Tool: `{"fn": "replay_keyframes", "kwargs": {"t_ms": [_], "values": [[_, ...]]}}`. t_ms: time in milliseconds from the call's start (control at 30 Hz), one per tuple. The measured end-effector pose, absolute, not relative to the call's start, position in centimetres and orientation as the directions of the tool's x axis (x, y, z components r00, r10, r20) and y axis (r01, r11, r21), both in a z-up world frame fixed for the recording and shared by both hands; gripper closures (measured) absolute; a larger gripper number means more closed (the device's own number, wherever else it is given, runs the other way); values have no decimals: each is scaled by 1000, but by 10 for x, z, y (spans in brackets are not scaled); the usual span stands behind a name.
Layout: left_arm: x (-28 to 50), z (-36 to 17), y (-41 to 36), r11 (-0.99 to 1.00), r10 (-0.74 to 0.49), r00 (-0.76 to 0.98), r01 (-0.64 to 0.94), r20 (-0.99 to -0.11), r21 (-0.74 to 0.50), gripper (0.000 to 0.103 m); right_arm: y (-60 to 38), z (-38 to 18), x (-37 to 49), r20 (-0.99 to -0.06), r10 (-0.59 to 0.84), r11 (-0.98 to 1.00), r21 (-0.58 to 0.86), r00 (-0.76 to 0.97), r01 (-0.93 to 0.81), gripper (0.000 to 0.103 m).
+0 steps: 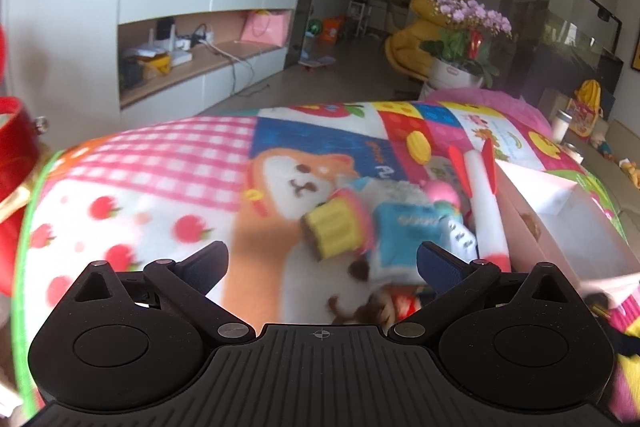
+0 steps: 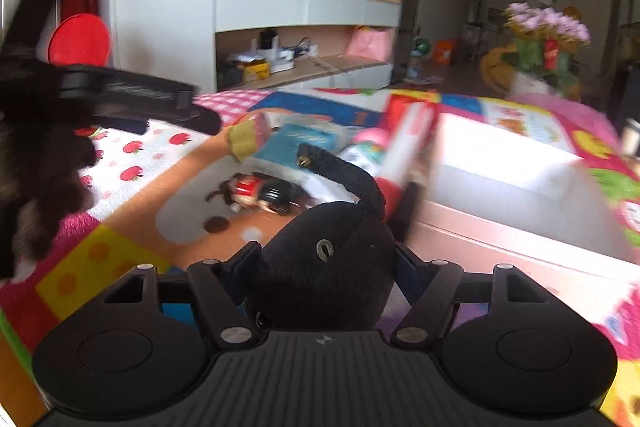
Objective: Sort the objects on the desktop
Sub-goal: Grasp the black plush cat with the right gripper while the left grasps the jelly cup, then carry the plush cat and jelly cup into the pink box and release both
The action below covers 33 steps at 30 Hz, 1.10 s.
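Note:
My right gripper (image 2: 326, 263) is shut on a black fuzzy pouch (image 2: 324, 267) with a strap and metal ring, held above the colourful blanket (image 2: 120, 267). My left gripper (image 1: 322, 263) is open and empty, hovering over a pile of small objects: a yellow and pink cupcake toy (image 1: 334, 227), a blue packet (image 1: 404, 231), a white and red tube (image 1: 486, 195) and a small figurine (image 2: 256, 193). The left gripper also shows in the right wrist view (image 2: 160, 103), above the pile. A pale pink open box (image 2: 512, 203) sits right of the pile.
A red gift box (image 1: 16, 155) stands at the blanket's left edge. A red round disc (image 2: 79, 39) stands at the back left. A flower pot (image 1: 460, 67) and a TV cabinet (image 1: 208, 39) lie beyond the blanket.

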<state>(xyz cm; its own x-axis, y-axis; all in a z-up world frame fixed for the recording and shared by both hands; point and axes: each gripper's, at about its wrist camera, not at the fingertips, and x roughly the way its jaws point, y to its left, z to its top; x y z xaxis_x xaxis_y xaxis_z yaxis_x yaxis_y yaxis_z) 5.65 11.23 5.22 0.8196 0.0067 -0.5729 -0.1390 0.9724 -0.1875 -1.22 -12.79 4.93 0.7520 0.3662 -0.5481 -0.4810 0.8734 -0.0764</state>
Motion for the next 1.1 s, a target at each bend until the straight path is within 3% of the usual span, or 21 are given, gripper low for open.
{"fn": "replay_keyframes", "kwargs": {"t_ms": [167, 233, 300, 433, 633, 800, 933, 1100], "values": [[106, 40, 103, 967, 52, 787, -193, -615, -165, 4, -177, 48, -31, -561, 255, 925, -95, 788, -367, 33], [120, 33, 105, 964, 60, 762, -212, -644, -162, 25, -193, 43, -33, -576, 221, 945, -75, 787, -320, 33], [123, 31, 112, 957, 37, 760, -215, -649, -197, 26, -208, 38, -36, -575, 215, 957, -36, 789, -288, 32], [113, 35, 120, 959, -40, 756, -154, -654, -236, 56, -220, 36, -41, -540, 226, 963, -1, 811, -269, 26], [56, 64, 109, 981, -79, 806, -40, -586, -187, 56, -223, 30, -38, -538, 224, 970, 44, 813, -238, 18], [8, 83, 82, 902, -369, 766, 156, -526, -403, 56, -224, 26, -40, -541, 224, 971, 54, 811, -233, 14], [-9, 57, 51, 776, -579, 633, 235, -514, -585, 56, -221, 24, -41, -548, 221, 972, 58, 806, -227, 14], [-4, 14, 46, 739, -605, 567, 141, -558, -658, 56, -220, 24, -44, -549, 211, 973, 41, 809, -226, 13]]}}
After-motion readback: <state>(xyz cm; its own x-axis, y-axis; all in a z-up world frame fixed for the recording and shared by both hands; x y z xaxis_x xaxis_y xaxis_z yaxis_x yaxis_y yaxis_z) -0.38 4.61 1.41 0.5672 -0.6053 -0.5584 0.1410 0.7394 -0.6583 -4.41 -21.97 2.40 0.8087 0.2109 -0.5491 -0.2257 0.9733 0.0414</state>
